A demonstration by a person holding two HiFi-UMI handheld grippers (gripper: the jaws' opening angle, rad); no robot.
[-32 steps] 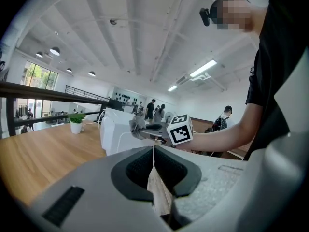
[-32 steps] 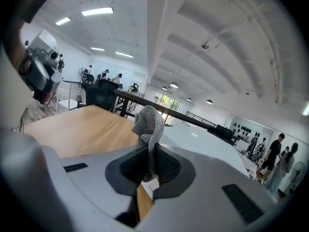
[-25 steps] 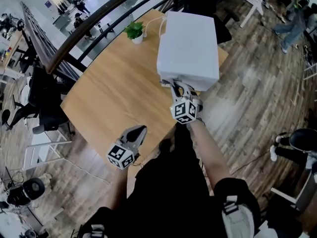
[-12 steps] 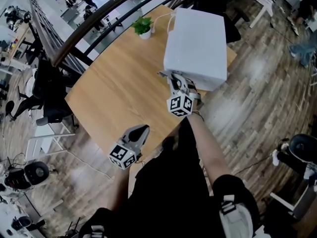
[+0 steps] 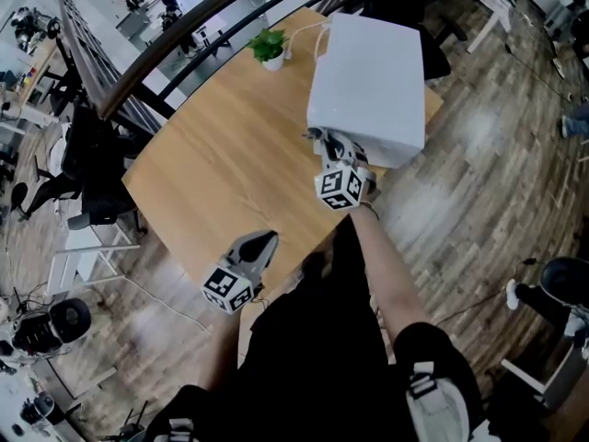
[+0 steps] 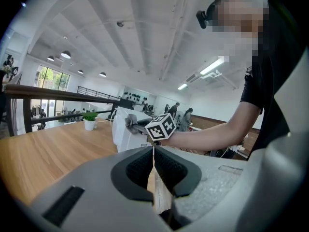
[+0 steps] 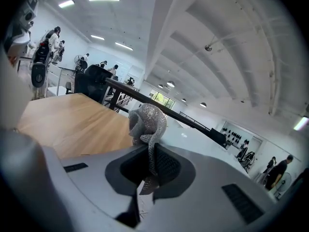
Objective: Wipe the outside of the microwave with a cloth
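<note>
A white microwave (image 5: pixel 368 76) stands at the far right corner of the wooden table (image 5: pixel 221 164). My right gripper (image 5: pixel 324 143) is shut on a grey cloth (image 7: pixel 146 122), whose bunched end (image 5: pixel 319 136) sits at the microwave's near lower edge. In the right gripper view the cloth rises from between the jaws, with the white microwave top (image 7: pixel 193 137) just beyond. My left gripper (image 5: pixel 260 241) hangs shut and empty over the table's near edge, away from the microwave (image 6: pixel 126 131). From the left gripper view, the right gripper's marker cube (image 6: pixel 161 127) shows against the microwave.
A small potted plant (image 5: pixel 271 48) stands at the table's far edge beside the microwave, and a white cable (image 5: pixel 302 33) runs from the microwave's back. A dark railing (image 5: pixel 166 53) borders the table's far side. Office chairs (image 5: pixel 87 191) stand to the left on the wood floor.
The right gripper with the cloth has shifted slightly along the microwave's near lower edge. The head view has swung a little. The left gripper has stayed in place.
</note>
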